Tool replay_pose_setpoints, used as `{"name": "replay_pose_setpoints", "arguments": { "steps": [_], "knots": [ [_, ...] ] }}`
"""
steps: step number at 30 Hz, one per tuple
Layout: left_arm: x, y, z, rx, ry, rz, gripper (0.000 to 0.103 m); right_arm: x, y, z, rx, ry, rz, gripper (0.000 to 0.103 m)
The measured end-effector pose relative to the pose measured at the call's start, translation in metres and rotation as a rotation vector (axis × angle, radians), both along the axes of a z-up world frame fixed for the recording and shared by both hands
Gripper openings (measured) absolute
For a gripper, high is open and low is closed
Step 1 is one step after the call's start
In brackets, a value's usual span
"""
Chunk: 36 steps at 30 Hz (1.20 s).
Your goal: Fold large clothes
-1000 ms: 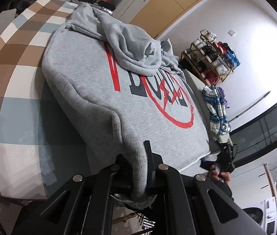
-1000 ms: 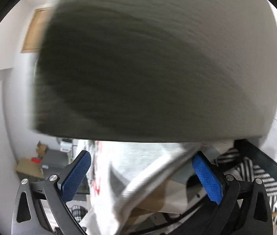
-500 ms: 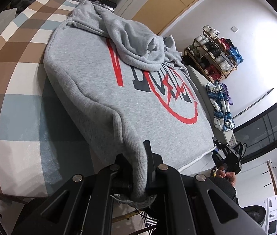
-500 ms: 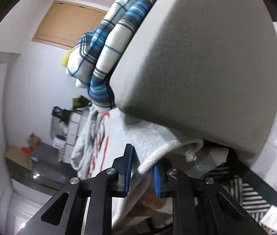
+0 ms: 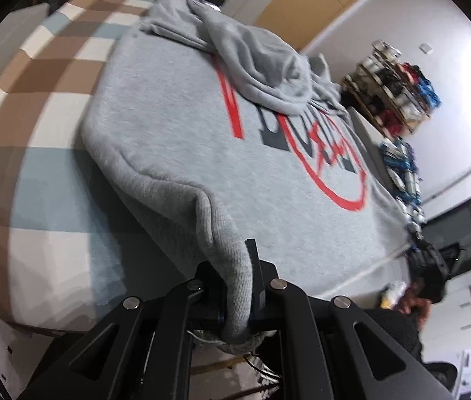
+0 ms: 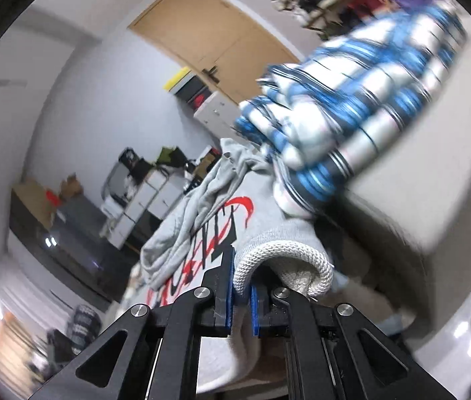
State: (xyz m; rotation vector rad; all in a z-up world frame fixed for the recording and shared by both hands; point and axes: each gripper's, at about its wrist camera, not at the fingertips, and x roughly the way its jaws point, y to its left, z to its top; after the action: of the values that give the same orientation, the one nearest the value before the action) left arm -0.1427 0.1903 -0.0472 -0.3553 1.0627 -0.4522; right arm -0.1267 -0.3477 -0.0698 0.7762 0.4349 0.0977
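Garment: large grey fleece sweatshirt with red and dark printed lettering (image 5: 202, 153), spread print-side up across the bed; hood and a sleeve lie bunched over its far end.
Left gripper (image 5: 235, 286): clenched on the ribbed hem at one bottom corner; cloth fills the gap between the jaws and hangs in a loop below them.
Right gripper (image 6: 242, 300): clenched on the ribbed white-edged hem at the other bottom corner, blue pads pressed on the rib.
Handling, judged: thick, soft, limp knit; fairly heavy for cloth, likely to sag between the two holds and drag on the cover. Not fragile, not slippery.
Where to hold, judged: the ribbed hem corners, as now; the rib is doubled and firm, less likely to slide out than plain fleece.
Risk, judged: the loose hood bundle may shift or slide when the hem is lifted over.
Surface: bed with brown, cream and pale-blue checked cover (image 5: 45, 106), soft and flat.
Room: blue-and-white plaid folded cloth (image 6: 352, 100) on a pale cushion just beside the sweatshirt; wooden shelf rack of clutter (image 5: 398, 90) by the white wall; tan wooden door (image 6: 222, 46); grey and white drawer cabinets beyond.
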Motion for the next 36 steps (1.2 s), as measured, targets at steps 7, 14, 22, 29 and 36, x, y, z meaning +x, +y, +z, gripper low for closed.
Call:
{"name": "replay_pose_setpoints", "arguments": {
  "steps": [7,14,22,29,36],
  "knots": [
    [0.005,-0.005,-0.007,0.053,0.032,-0.003,0.010,0.021,0.014,0.002,-0.128,0.096,0.064,0.008],
    [0.006,0.001,-0.010,0.002,0.065,-0.003,0.028,0.021,0.008,-0.018,-0.079,0.171,0.066,0.009],
    [0.003,0.006,-0.008,-0.019,0.064,0.006,0.034,0.026,0.010,-0.037,-0.011,0.223,0.025,0.011],
    [0.003,0.012,-0.008,-0.061,0.075,0.013,0.046,0.031,0.003,-0.042,0.055,0.241,-0.001,0.019],
    [0.000,0.005,-0.011,0.048,0.081,0.003,0.001,0.021,-0.005,-0.029,0.087,0.158,-0.012,0.006]
  ]
}}
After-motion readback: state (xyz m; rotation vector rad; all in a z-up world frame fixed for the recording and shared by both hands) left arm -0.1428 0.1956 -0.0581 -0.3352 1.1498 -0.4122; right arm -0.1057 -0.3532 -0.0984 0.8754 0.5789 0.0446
